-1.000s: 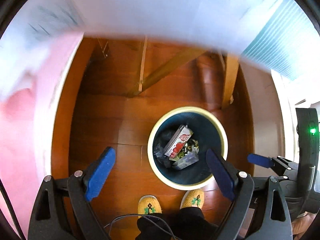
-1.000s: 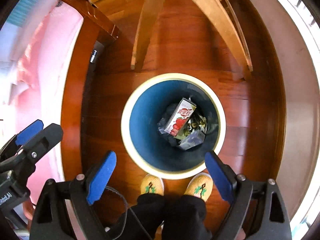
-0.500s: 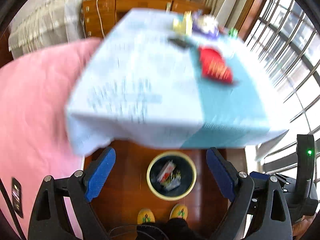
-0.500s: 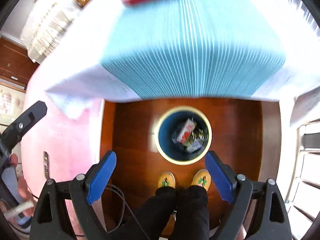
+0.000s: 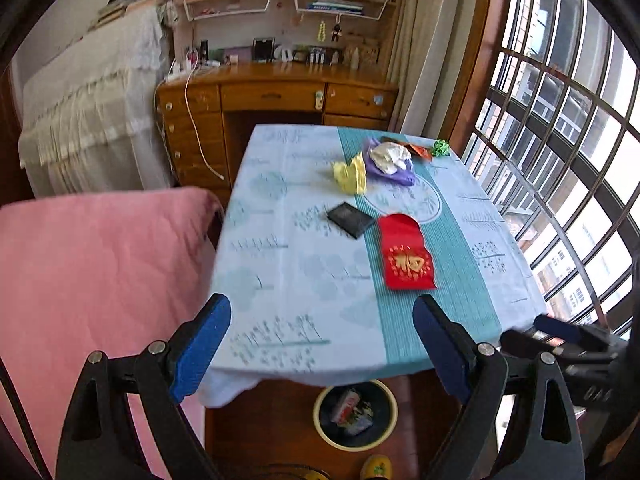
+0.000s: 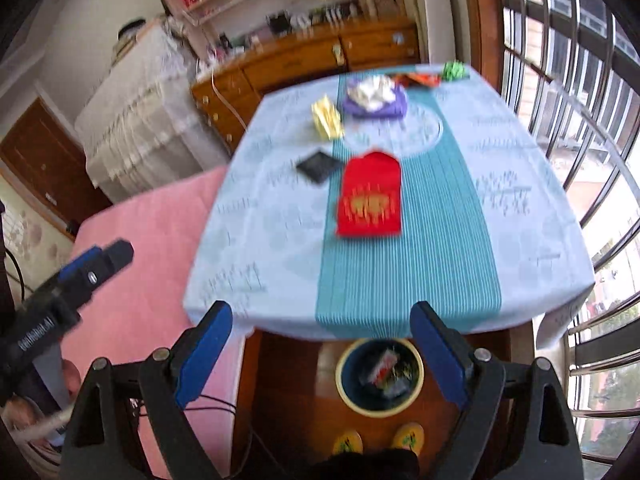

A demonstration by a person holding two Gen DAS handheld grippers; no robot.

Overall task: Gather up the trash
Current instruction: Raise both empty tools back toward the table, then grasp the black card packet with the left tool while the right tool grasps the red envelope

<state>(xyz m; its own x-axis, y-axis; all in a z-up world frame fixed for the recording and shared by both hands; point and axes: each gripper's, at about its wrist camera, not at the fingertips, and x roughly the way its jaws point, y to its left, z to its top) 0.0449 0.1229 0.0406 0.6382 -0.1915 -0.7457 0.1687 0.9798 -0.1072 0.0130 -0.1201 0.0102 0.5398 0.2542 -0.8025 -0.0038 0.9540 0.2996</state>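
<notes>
Bedroom, pale blue cloth-covered surface (image 5: 280, 280) by barred window. On it I see red envelope (image 5: 405, 254), black packet (image 5: 351, 220), yellow wrapper (image 5: 351, 174), purple bag with white crumpled paper (image 5: 390, 158), green scrap (image 5: 441, 148). Bin (image 5: 355, 414) on floor under near edge, trash inside. Left tool (image 5: 320, 348) spread wide, empty. Right tool (image 6: 322, 354) wide too, empty.
</notes>
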